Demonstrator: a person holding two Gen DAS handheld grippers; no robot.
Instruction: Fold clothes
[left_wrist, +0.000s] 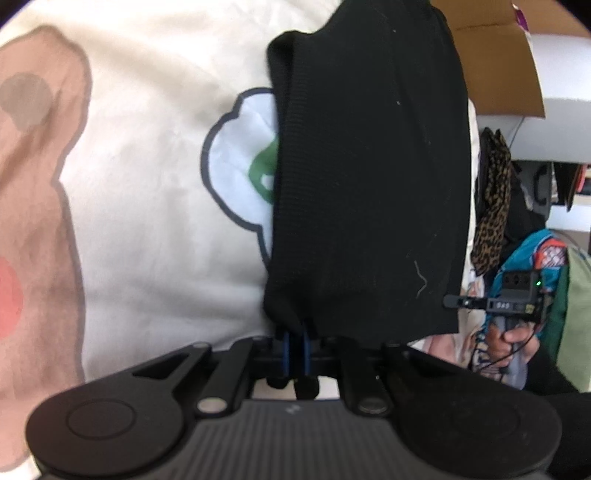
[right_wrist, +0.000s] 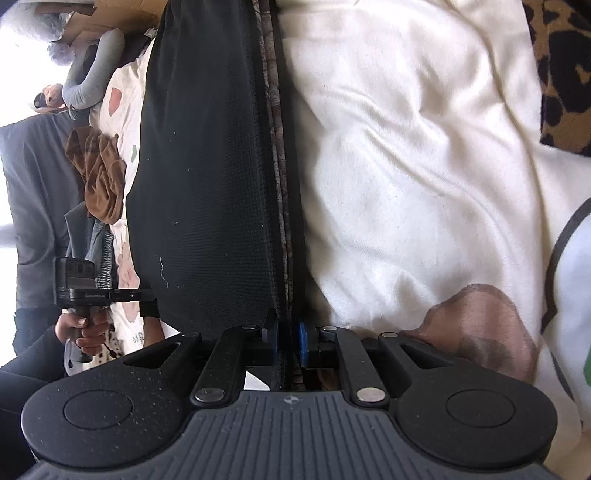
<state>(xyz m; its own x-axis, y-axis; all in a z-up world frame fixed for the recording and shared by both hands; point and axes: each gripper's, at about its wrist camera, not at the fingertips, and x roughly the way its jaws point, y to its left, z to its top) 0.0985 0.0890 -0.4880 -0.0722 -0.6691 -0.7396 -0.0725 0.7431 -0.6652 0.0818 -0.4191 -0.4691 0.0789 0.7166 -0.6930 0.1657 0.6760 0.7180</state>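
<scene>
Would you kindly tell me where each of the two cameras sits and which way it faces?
Left wrist view: sits on the left gripper, looking forward and down along its fingers at the black garment on a cream printed bedcover; the right gripper and the hand holding it show.
Right wrist view: sits on the right gripper, facing along the same garment's edge; the left gripper and its hand show.
Shared: the garment, the bedcover, a cardboard box, each other's gripper.
</scene>
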